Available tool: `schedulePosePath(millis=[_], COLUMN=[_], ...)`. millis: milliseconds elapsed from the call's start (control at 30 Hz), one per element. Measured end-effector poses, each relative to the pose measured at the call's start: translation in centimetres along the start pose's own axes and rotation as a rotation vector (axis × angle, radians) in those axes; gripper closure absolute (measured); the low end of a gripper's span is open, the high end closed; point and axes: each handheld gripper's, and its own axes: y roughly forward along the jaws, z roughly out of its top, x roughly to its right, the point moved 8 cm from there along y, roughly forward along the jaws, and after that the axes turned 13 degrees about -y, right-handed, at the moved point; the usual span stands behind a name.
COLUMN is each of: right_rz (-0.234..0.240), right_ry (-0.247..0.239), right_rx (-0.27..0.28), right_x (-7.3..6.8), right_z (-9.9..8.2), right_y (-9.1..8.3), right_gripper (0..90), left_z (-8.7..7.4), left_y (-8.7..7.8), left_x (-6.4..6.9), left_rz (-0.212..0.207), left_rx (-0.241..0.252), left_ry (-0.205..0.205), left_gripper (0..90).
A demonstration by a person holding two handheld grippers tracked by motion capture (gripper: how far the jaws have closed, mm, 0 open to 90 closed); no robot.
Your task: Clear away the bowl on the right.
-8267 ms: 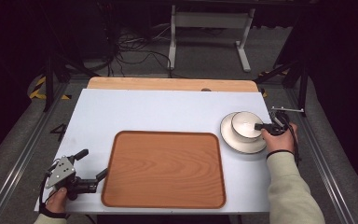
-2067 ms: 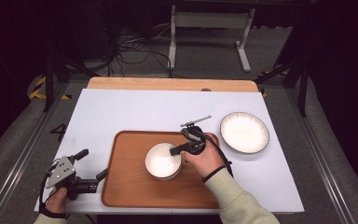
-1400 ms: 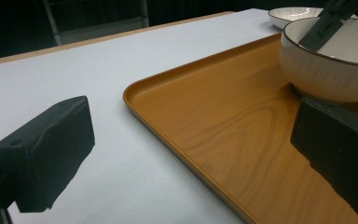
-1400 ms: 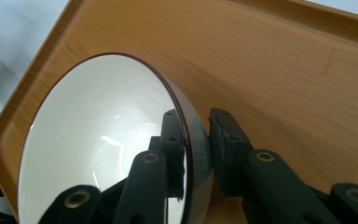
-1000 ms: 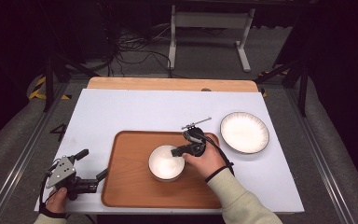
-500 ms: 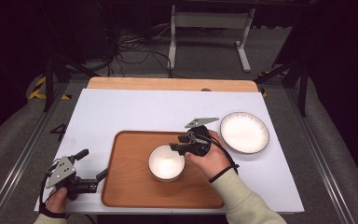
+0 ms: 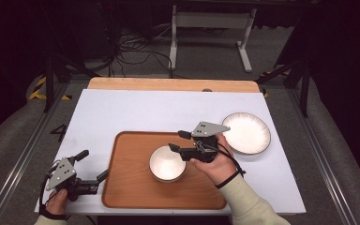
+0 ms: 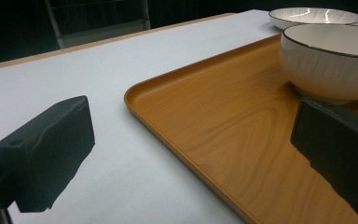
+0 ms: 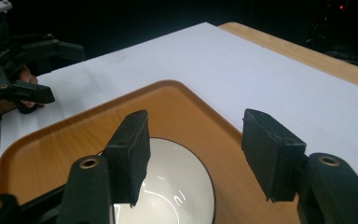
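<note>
The right hand-held gripper [image 7: 177, 140], jaws just opening and now released, hovers with nothing between its pads, the white bowl [image 7: 167, 163] just below it on the wooden tray [image 7: 131, 187].

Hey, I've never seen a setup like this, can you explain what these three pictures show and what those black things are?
A person sits at a table with a hand-held gripper in each hand: a tool with two black jaws. One picture looks down from above; the other two come from cameras riding on each gripper, looking along its jaws. On the table lie a wooden tray with a white bowl standing on it, and a white plate beside the tray. The right hand-held gripper is just above the bowl's rim; its jaws have just been opening and hold nothing. The left hand-held gripper sits open at the tray's edge, also holding nothing.
</note>
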Motion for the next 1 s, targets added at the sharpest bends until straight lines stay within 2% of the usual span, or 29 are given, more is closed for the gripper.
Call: schedulePosePath(millis=[300,333,567,1000], right_rz=[-0.028,-0.043,-0.071,-0.132], right_ry=[-0.05,-0.072,-0.088,-0.089], right_rx=[0.096,0.118,0.167,0.189], right_x=[0.3,0.4,1.0,2.9], right_z=[0.9,0.9,0.4,-1.3], right_y=[-2.0,-2.7,-4.7,-8.8], right_gripper=[41.5,40.3,35.2,26.2], left_z=[0.0,0.0,0.0,-0.1], left_y=[0.0,0.0,0.0,0.0], left_x=[0.0,0.0,0.0,0.0], left_rz=[0.0,-0.001,0.001,-0.002], left_rx=[0.0,0.0,-0.002,-0.016], left_ry=[0.001,0.0,0.003,0.005], left_gripper=[0.2,0.2,0.2,0.2])
